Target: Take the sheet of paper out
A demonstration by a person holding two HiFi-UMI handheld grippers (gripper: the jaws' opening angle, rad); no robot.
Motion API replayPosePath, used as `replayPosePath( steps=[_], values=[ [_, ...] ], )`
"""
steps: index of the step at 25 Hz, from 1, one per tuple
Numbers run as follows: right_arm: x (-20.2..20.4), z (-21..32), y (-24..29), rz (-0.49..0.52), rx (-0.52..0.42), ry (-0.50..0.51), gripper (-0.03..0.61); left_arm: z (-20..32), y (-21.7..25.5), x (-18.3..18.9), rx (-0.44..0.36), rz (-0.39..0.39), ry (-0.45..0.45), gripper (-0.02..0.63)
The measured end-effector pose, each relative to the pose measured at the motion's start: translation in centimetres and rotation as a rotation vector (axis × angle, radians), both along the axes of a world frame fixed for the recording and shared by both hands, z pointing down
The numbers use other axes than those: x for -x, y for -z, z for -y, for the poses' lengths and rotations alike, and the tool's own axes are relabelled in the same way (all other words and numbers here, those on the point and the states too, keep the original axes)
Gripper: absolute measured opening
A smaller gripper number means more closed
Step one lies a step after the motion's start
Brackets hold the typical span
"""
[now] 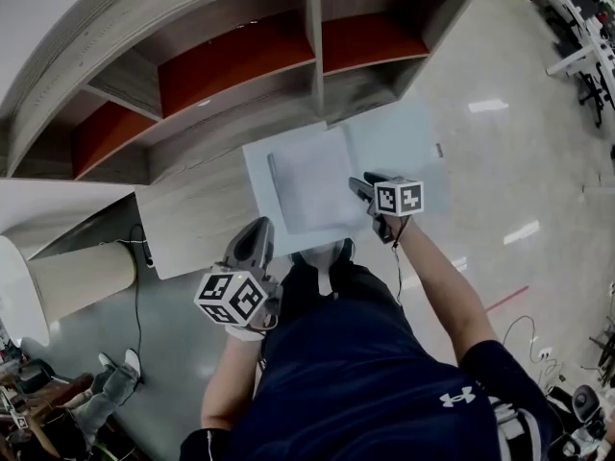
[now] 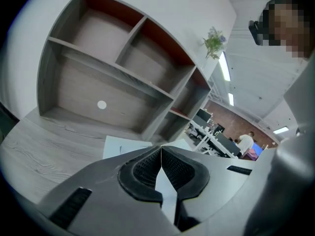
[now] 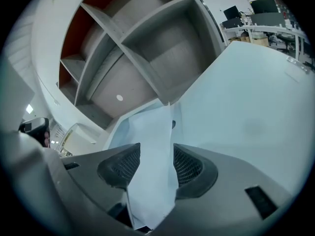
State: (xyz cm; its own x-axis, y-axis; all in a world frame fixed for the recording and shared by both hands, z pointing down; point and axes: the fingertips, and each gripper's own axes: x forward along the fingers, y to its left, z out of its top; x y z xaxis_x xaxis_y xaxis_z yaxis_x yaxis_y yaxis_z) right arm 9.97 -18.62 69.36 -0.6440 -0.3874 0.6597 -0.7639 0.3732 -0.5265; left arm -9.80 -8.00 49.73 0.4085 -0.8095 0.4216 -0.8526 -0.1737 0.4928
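Our right tool has its jaws wide apart. The sheet of paper runs between them, and the pads are not pressing on it. The sheet lies over the left part of a pale folder, which rests on the wooden worktop just in front of the shelf unit. Our left tool is nearer and further left, over the worktop's near edge. Its jaws are closed tip to tip and grip nothing.
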Motion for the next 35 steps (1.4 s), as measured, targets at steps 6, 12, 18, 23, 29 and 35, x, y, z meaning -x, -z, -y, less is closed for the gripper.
replayPosePath(
  steps=[6, 12, 18, 23, 29, 35],
  values=[
    [0.6, 1.8, -2.5, -0.085, -0.001, -0.065, 0.195, 0.3, -1.1, 1.6, 0.035, -0.022, 0.002, 0.015],
    [2.1, 1.5, -4.3, -0.158, 0.007, -0.082, 0.195, -0.1, -1.7, 3.3, 0.056, -0.036, 0.016, 0.015],
    [5.6, -0.6, -5.0, -0.135, 0.06, 0.023, 0.199, 0.0, -2.3, 4.7, 0.081, -0.089, 0.044, 0.015],
    [8.8, -1.8, -5.1, -0.092, 0.09, 0.171, 0.199, 0.0, -2.2, 4.6, 0.083, -0.106, 0.047, 0.015],
    [8.5, -1.2, -5.1, -0.022, 0.169, 0.194, 0.097, -0.4, -2.3, 5.2, 0.106, -0.132, 0.074, 0.015],
    [8.7, -1.1, -4.6, 0.064, 0.196, 0.183, 0.023, -0.1, -2.3, 5.1, 0.111, -0.152, 0.073, 0.015]
  ],
)
